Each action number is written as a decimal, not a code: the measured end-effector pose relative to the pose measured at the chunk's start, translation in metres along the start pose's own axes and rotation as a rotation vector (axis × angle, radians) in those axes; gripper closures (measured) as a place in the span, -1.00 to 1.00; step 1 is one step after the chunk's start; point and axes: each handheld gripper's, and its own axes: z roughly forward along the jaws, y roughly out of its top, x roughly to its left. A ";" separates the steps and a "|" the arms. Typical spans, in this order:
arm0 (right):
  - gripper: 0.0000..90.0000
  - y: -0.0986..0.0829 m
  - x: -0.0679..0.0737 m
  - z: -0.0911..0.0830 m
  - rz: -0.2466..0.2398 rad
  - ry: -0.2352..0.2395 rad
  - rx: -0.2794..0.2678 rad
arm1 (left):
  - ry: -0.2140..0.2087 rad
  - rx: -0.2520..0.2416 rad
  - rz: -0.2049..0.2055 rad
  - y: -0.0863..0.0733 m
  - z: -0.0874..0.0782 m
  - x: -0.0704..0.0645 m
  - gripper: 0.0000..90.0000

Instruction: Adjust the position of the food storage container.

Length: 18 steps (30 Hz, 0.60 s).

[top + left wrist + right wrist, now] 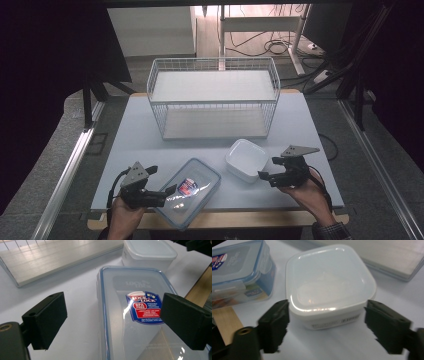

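Nothing picked up yet — both boxes sit on the table (140, 135), both of my grippers just lining up.

My left gripper (167, 192) is spread wide over the clear lidded box (189, 192) at the near edge. In the left gripper view the jaws straddle its blue-rimmed lid (135, 312) without touching it; the label faces up.

My right gripper (264, 176) is also spread, its jaws either side of the white square container (329, 287), close to its near corners but not yet pinching. That container sits just beside the clear box, near the table's middle.

My read: start of the job — grasp, lift and placement all left.

The wire rack (214, 97) stands behind both boxes, shelves bare. Nothing blocks the way to it. One watch item: the clear box overhangs the table's front edge a little.
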 end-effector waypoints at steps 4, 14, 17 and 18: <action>0.10 0.013 0.006 -0.002 -0.079 -0.008 -0.001 | 0.018 0.000 0.001 -0.001 -0.001 0.001 -0.84; 0.80 0.037 0.011 0.023 -0.134 0.050 0.049 | 0.022 0.004 0.022 -0.001 0.000 -0.001 -0.85; 0.98 0.047 0.014 0.034 -0.150 0.061 0.048 | 0.028 0.006 0.014 -0.001 0.000 0.000 -0.85; 1.00 0.053 0.015 0.041 -0.149 0.059 0.038 | 0.031 0.010 0.013 -0.002 0.000 0.001 -0.85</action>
